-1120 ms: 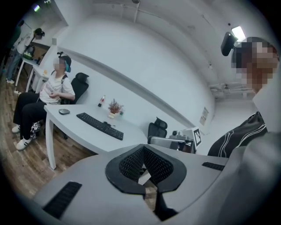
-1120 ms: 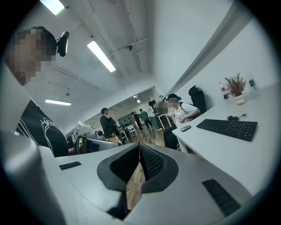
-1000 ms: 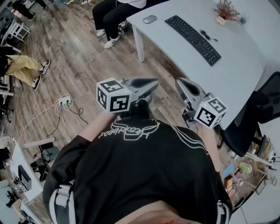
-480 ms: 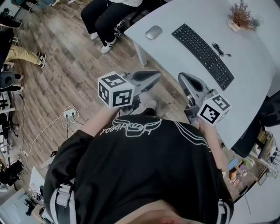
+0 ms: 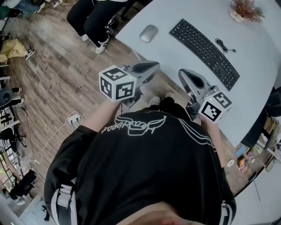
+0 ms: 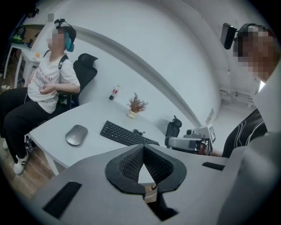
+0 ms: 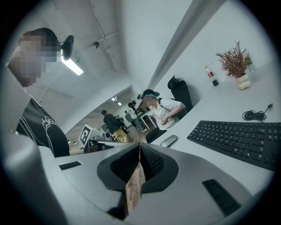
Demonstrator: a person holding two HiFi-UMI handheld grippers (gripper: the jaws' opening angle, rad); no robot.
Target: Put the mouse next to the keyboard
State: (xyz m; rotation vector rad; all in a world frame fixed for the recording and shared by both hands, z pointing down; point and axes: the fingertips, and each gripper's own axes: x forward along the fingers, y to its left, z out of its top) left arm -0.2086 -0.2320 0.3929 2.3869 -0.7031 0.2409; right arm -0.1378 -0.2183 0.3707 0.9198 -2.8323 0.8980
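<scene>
A grey mouse [image 5: 149, 33] lies on the white table [image 5: 175, 59] near its left corner. The black keyboard [image 5: 204, 47] lies slantwise to its right, a hand's width away. My left gripper [image 5: 156, 66] hovers shut and empty over the table's near edge, below the mouse. My right gripper [image 5: 181, 72] hangs shut and empty beside it, short of the keyboard. In the left gripper view the mouse [image 6: 76, 134] and keyboard [image 6: 127, 134] lie ahead of the closed left gripper [image 6: 142, 147]. In the right gripper view the mouse [image 7: 168, 140] sits beyond the closed right gripper [image 7: 139, 145], keyboard [image 7: 239, 138] to the right.
A small potted plant [image 5: 246, 9] and a coiled cable [image 5: 225, 45] sit behind the keyboard, a little bottle [image 6: 115, 92] further back. A seated person [image 6: 46, 83] is at the table's far left corner. A power strip [image 5: 73, 118] lies on the wooden floor.
Both grippers have come forward to the table's near edge, still shut. The mouse and keyboard lie where they were and now appear closer.
</scene>
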